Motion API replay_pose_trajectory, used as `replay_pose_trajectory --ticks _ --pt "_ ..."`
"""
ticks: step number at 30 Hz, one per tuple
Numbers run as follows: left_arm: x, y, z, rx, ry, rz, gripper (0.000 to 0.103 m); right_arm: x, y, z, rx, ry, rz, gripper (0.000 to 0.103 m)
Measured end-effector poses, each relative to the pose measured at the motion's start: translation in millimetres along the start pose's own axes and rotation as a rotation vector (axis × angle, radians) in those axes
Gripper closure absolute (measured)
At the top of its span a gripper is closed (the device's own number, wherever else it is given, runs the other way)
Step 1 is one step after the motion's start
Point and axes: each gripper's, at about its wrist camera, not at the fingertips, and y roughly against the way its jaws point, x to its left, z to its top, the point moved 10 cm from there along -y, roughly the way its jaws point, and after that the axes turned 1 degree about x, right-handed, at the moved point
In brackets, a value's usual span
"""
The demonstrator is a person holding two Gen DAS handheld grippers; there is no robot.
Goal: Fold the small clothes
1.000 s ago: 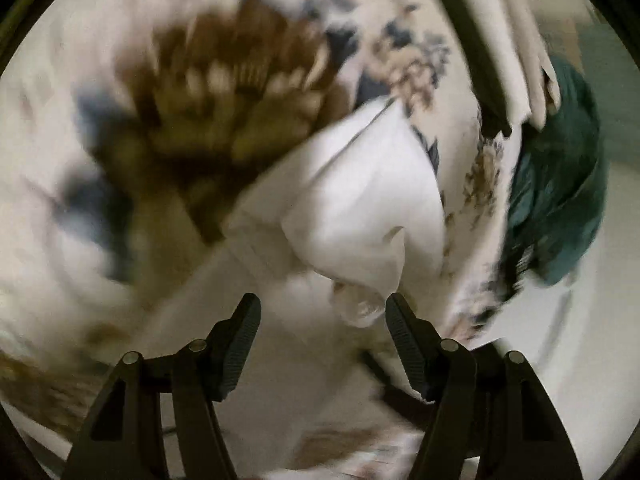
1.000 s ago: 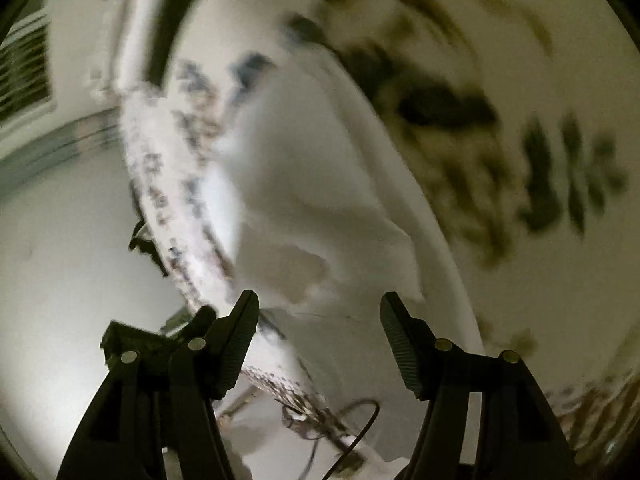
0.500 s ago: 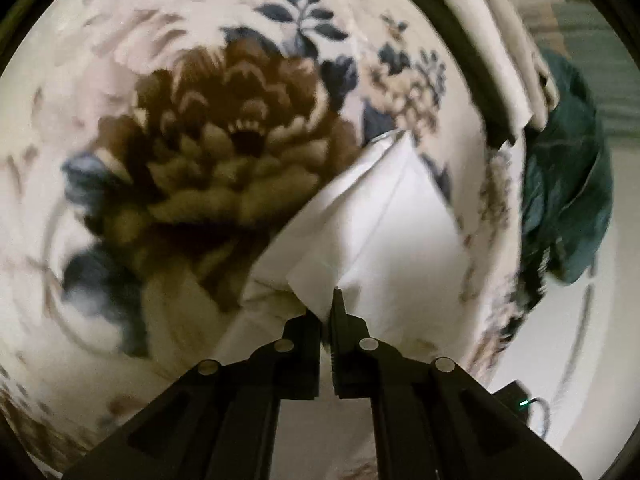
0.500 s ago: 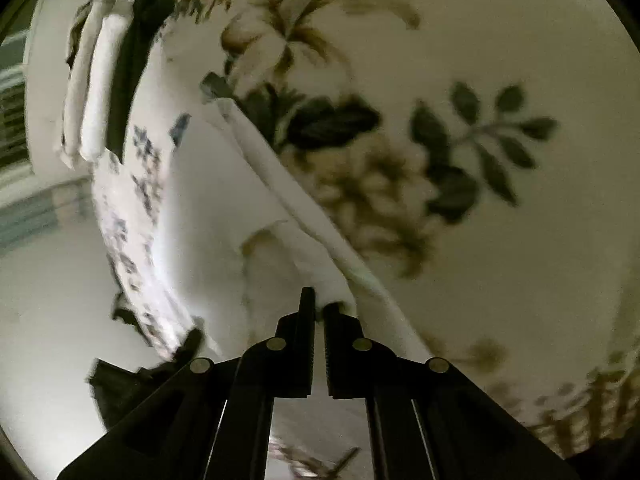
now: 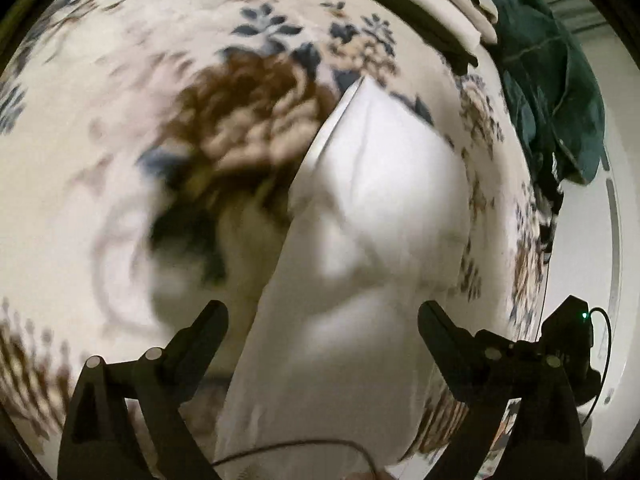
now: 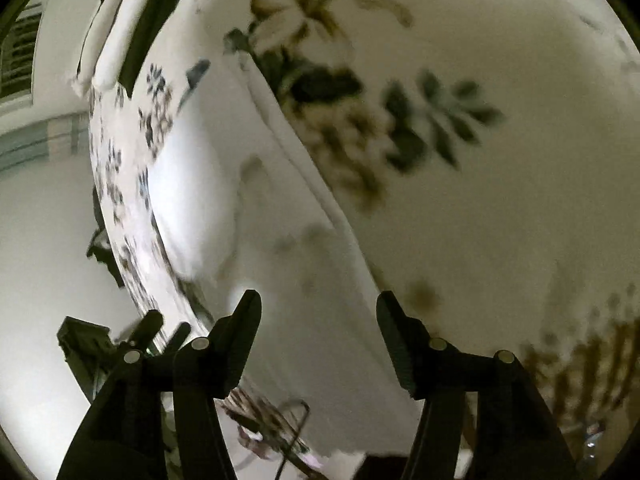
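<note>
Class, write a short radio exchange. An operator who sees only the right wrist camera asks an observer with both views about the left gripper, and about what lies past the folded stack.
Operator: My right gripper is open over the white garment. Is the left gripper holding the cloth?
Observer: No. The left gripper has its jaws wide apart, and the white garment lies loose between them.
Operator: Is anything lying beyond the folded stack?
Observer: Yes. A crumpled dark green garment sits right beside it, at the edge of the floral bedspread.
</note>
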Motion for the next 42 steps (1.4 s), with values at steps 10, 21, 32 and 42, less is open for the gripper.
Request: replay_pose_trajectory --ticks 10,21,32,42 --pt "49.8 -34.1 -137.9 0.16 0.097 0.02 0.006 -98.2 -24.9 -118.3 0.207 -0.004 0.017 0.041" --pt "50.1 -51.6 -175.8 0.096 0.013 0.025 0.043 -121.3 -62.0 -148.5 0.179 -0.034 0.117 0.035" --pt "65.1 -10.8 -179.5 0.018 0.081 -0.101 0.099 -90.3 -66.8 -162.5 0.213 0.07 0.148 0.091" --pt "12.2 61.2 -92.9 -0.127 0.333 -0.455 0.099 -25.7 8.2 -138.1 0.179 0.081 0.293 0.094"
